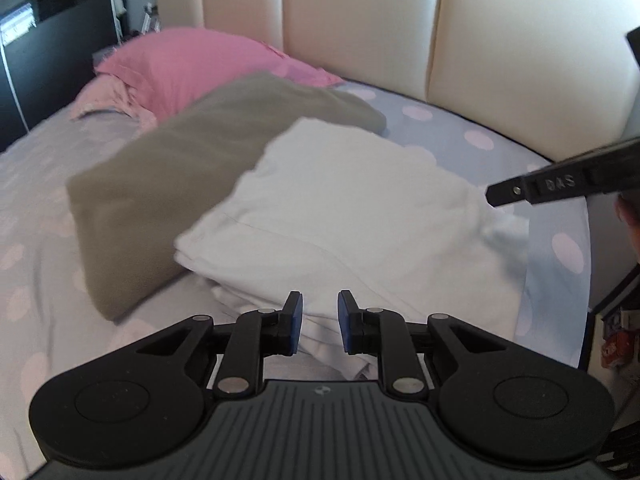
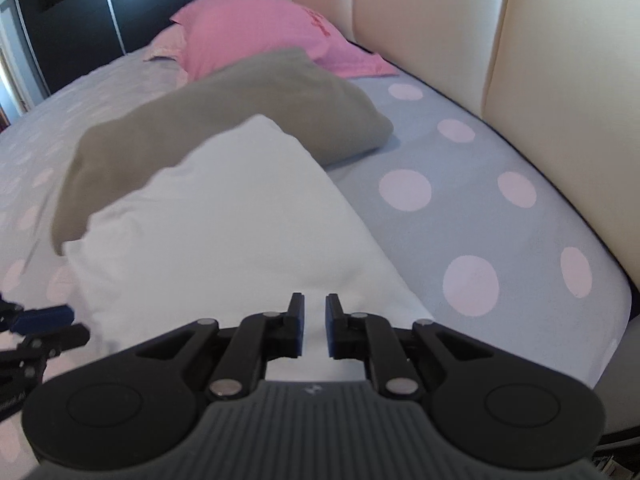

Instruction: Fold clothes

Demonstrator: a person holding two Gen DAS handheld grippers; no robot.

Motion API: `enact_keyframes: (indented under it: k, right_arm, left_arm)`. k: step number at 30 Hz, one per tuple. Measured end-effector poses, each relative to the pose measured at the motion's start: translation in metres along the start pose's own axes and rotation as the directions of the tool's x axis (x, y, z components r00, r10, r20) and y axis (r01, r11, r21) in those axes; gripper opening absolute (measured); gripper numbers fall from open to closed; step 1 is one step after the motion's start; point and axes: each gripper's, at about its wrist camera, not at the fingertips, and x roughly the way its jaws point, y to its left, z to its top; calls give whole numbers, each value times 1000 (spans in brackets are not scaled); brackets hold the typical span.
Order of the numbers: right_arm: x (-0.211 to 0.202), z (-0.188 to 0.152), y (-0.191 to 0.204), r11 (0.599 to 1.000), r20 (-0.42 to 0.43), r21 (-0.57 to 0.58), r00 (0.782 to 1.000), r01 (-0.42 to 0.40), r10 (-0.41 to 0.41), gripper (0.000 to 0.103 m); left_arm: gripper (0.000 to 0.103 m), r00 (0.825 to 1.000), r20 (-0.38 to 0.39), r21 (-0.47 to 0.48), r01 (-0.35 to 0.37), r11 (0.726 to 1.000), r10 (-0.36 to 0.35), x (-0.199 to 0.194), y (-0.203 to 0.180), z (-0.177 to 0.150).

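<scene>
While both claws hung over the bed (image 2: 480,168), the folded white garment (image 1: 340,200) lay at frame centre in both views, overlapping a grey-green folded cloth (image 1: 160,168) behind it. A pink pillow (image 2: 256,28) sat at upper left. The left claw (image 1: 320,322) stood slightly open, with nothing gripped. The right claw (image 2: 315,326) stood narrowly open above the garment's near edge; its pads did not press on the fabric.
</scene>
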Motion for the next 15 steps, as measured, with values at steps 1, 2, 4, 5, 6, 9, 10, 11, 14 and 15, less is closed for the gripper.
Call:
enact_keyframes:
  k: [1, 2, 4, 5, 6, 9, 10, 11, 14, 15]
  right_arm:
    - [-11, -1, 5, 1000, 15, -6, 1000, -6, 6, 18]
    - [-22, -2, 11, 1000, 31, -7, 999, -9, 9, 26]
    - [-44, -3, 24, 1000, 57, 0, 998, -12, 12, 38]
    - [-52, -4, 30, 1000, 51, 11, 999, -1, 0, 45]
    - [-60, -5, 36, 1000, 45, 22, 999, 11, -12, 50]
    - [-80, -10, 54, 997, 27, 55, 998, 59, -60, 57]
    - [-87, -14, 59, 995, 30, 66, 997, 71, -73, 58]
    - [-93, -18, 64, 994, 35, 76, 996, 83, -86, 62]
    - [-114, -36, 80, 991, 109, 90, 988, 101, -111, 66]
    - [-120, -43, 86, 990, 137, 92, 983, 108, -120, 66]
  left_arm:
    - [17, 999, 16, 8, -36, 999, 36, -10, -1, 0]
    - [19, 997, 35, 20, -71, 997, 71, -20, -3, 1]
    - [27, 992, 76, 24, -101, 995, 99, -38, -4, 1]
    - [32, 991, 93, 15, -94, 995, 92, -47, -3, 1]
    - [35, 990, 106, 0, -91, 996, 91, -55, -1, 2]
    - [48, 981, 153, -51, -115, 992, 121, -76, 3, 2]
    - [49, 976, 170, -69, -127, 990, 137, -82, 4, 1]
    - [54, 971, 184, -86, -138, 987, 152, -89, 6, 1]
    - [60, 965, 205, -130, -138, 982, 163, -99, 12, -3]
    - [60, 966, 209, -137, -128, 982, 155, -101, 16, -6]
